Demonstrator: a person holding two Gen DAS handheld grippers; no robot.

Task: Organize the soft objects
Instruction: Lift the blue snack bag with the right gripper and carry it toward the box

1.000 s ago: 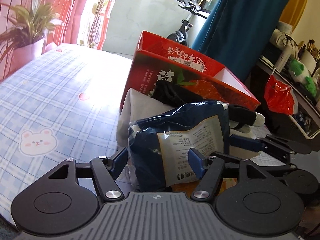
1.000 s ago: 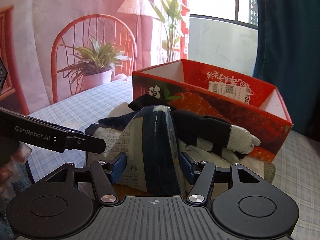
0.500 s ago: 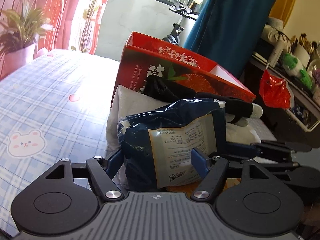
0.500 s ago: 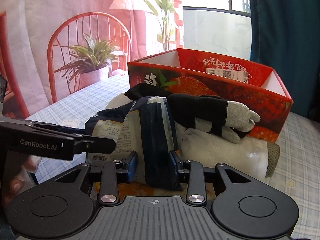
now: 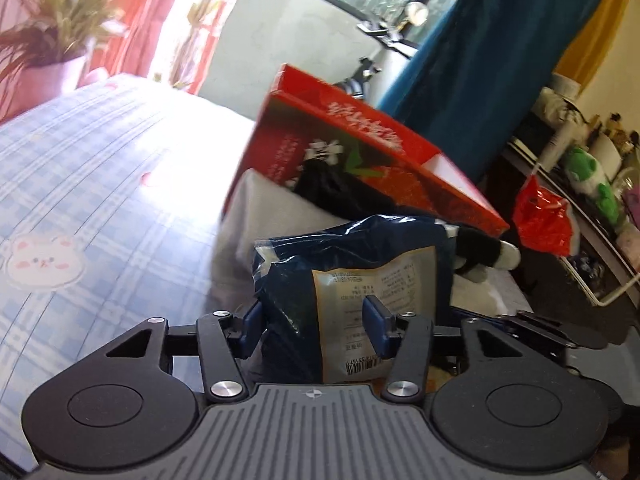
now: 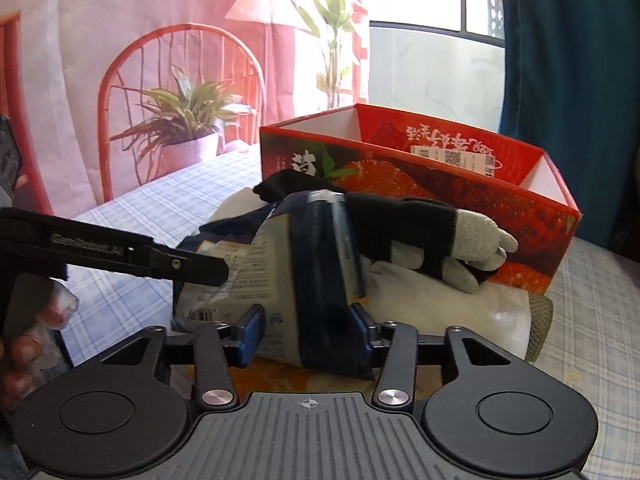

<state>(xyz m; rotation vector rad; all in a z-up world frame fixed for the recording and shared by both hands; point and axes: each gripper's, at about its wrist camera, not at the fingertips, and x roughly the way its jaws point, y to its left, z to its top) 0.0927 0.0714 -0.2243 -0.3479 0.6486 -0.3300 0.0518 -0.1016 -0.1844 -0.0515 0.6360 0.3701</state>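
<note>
A dark blue plastic packet (image 5: 352,276) with a white printed label lies on a pile of soft things in front of a red strawberry box (image 5: 380,160). My left gripper (image 5: 316,320) is shut on one end of the packet. My right gripper (image 6: 308,328) is shut on the other end of the packet (image 6: 316,264). A black and grey glove (image 6: 432,236) lies across a white bundle (image 6: 440,304) behind the packet. The left gripper's fingers (image 6: 132,256) show from the side in the right wrist view.
The red box (image 6: 440,184) is open at the top and stands on a blue checked cloth (image 5: 100,216). A potted plant (image 6: 188,128) stands at the far side. A cluttered shelf with a red bag (image 5: 544,216) stands to the right.
Both grippers closed in on the packet, from open around it to shut on it. The left wrist view swung and rose a little, and the packet has lifted with it.
</note>
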